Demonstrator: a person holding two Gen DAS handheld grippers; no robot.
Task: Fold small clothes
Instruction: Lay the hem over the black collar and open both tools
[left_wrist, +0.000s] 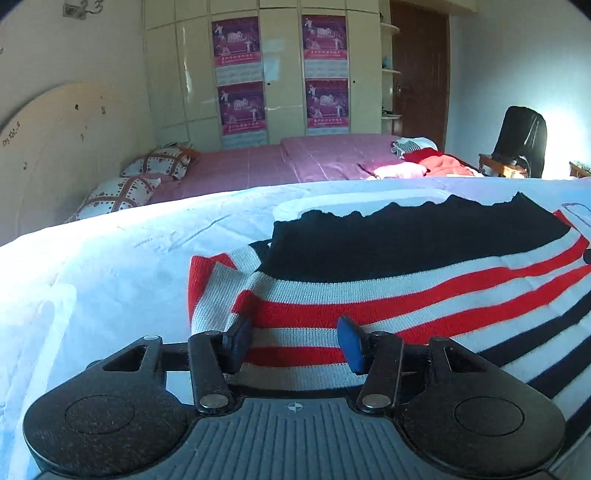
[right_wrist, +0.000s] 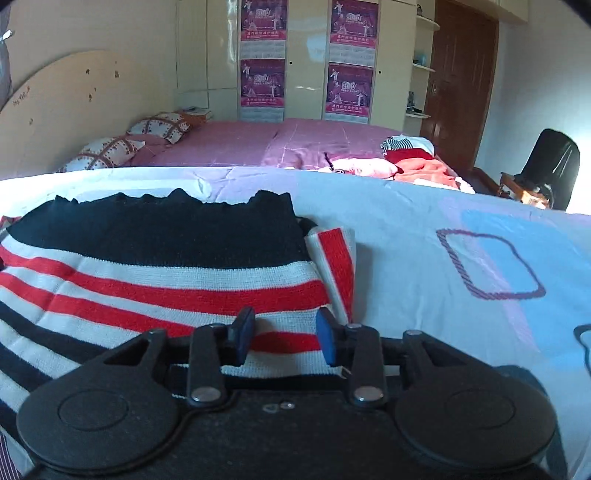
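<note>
Clearly the striped knit sweater (left_wrist: 369, 295) lies flat on the pale sheet (left_wrist: 92, 277), soft, light, easily stretched. Both the left gripper (left_wrist: 295, 343) and right gripper (right_wrist: 284, 338) stand half open above its near edge, apparently gripping nothing; take the 2 near corners.

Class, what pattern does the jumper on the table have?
The jumper has red, white and navy stripes with a dark band on top, clearest in the right wrist view.

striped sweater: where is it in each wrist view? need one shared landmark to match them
Left wrist: striped sweater fills centre and right, running off the right edge.
Right wrist: striped sweater fills centre and left, running off the left edge.
Shared landmark: pile of clothes on the pink bed behind.
</note>
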